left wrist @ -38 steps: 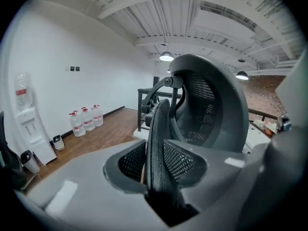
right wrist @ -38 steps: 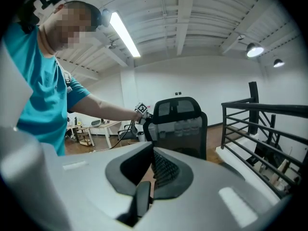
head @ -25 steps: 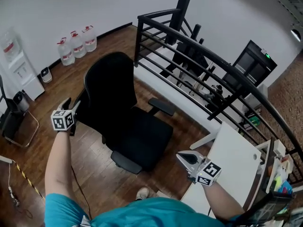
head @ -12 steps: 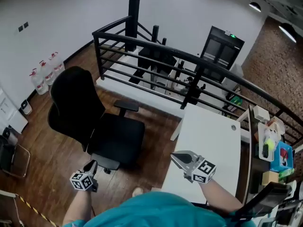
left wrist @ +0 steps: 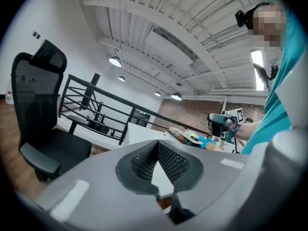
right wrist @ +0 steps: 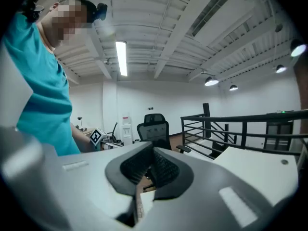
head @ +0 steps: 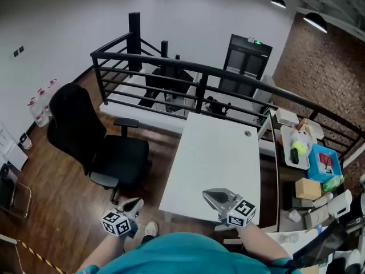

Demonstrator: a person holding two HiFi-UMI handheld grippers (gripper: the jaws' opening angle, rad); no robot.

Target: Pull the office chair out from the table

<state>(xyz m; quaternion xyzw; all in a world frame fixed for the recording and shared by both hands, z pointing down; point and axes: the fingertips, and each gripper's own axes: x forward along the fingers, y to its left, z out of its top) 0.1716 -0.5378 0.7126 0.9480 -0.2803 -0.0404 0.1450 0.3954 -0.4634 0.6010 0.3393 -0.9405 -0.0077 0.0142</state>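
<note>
The black office chair (head: 85, 144) stands on the wooden floor, apart from the left side of the white table (head: 219, 158) and turned away from it. My left gripper (head: 135, 204) is low at the bottom left, close to my body and well clear of the chair. Its jaws have just been closing and are shut with nothing between them. My right gripper (head: 212, 196) hovers over the table's near edge, shut and empty. In the left gripper view the chair (left wrist: 41, 124) is at the left and the table (left wrist: 139, 133) ahead. The right gripper view shows the chair (right wrist: 154, 129) beyond the jaws.
A black metal railing (head: 171, 76) runs behind the chair and table. A cluttered side desk (head: 311, 153) with boxes stands to the right of the table. Water bottles (head: 39, 104) stand by the far left wall. A dark doorway (head: 246, 61) is at the back.
The view has swung right, so the chair slid from the middle to the left and the table came in. My left gripper left the chair's backrest and dropped near my body.
</note>
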